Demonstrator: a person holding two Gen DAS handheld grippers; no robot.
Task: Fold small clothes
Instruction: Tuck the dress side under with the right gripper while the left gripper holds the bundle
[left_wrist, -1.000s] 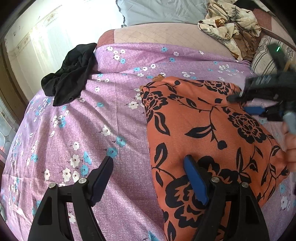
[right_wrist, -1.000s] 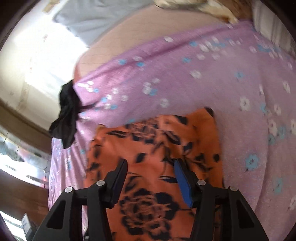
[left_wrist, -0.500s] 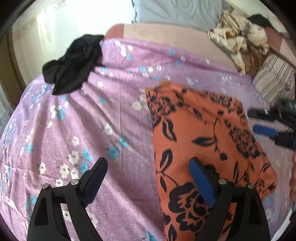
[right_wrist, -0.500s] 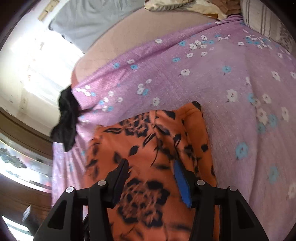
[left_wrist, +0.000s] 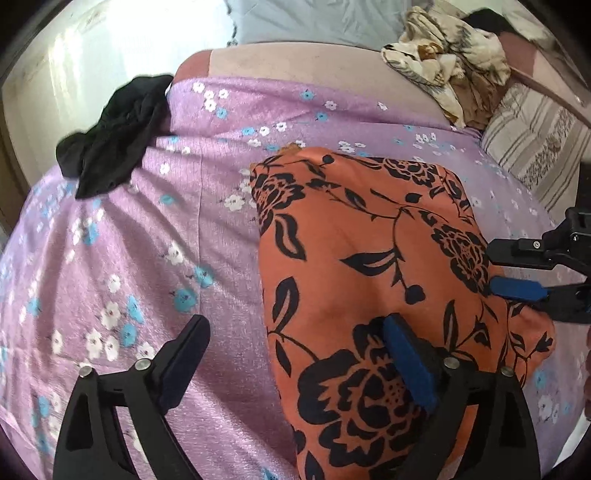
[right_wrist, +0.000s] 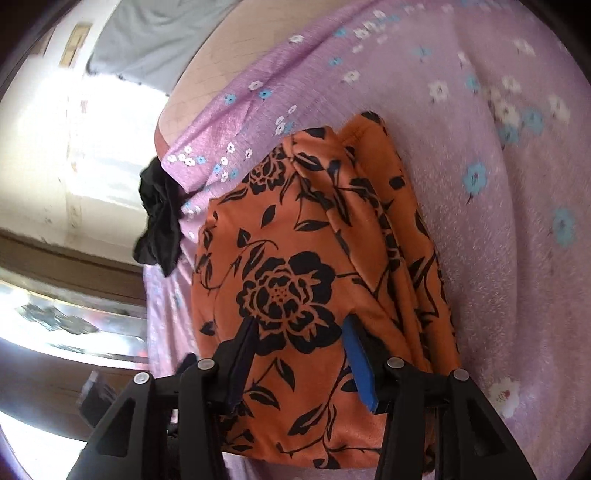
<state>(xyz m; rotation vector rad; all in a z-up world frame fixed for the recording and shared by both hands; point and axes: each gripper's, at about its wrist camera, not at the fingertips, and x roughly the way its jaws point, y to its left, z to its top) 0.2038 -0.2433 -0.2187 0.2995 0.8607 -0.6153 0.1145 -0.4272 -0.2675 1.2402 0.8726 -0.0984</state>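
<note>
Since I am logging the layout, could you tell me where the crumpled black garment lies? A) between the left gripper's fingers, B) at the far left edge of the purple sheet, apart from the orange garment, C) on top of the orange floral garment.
B: the black garment sits at the purple sheet's far left edge, apart from the orange floral garment.

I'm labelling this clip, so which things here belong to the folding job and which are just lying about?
Part of the job:
- orange floral garment, lying folded on the purple floral bedsheet
- left gripper, jaws open
- right gripper, jaws open over the garment

Lying about:
- black garment, bunched at the sheet's far corner
- cream patterned cloth
- striped pillow
</note>
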